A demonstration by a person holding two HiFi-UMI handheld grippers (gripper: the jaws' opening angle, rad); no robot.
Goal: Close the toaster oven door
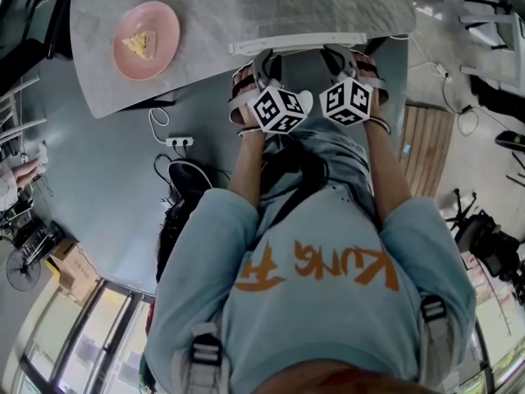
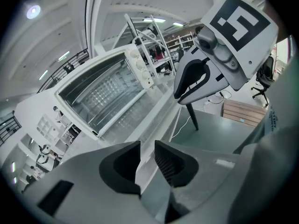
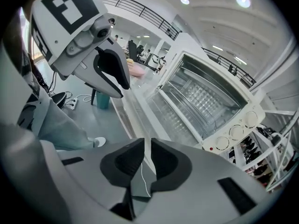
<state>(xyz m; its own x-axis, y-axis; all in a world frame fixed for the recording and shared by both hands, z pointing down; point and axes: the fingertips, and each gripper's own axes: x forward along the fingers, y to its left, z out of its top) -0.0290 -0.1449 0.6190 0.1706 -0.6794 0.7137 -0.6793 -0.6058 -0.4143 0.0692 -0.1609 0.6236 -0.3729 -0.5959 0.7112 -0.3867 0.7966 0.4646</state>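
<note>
The white toaster oven (image 2: 100, 90) stands on the table with its glass door (image 2: 135, 118) swung down flat. It shows again in the right gripper view, oven (image 3: 208, 94) and door (image 3: 173, 118). In the head view the door's white handle bar (image 1: 303, 43) lies at the table's near edge. Both grippers are at it, left gripper (image 1: 264, 60) beside right gripper (image 1: 338, 56). My left gripper (image 2: 147, 152) is open, its pads apart, with the door's front edge seen through the gap. My right gripper (image 3: 147, 148) is shut on the handle bar (image 3: 135, 118).
A pink plate (image 1: 146, 39) with a piece of food sits on the grey marble table (image 1: 205, 31), left of the oven. A power strip (image 1: 179, 141) and cables lie on the floor below. A wooden pallet (image 1: 426, 150) lies to the right.
</note>
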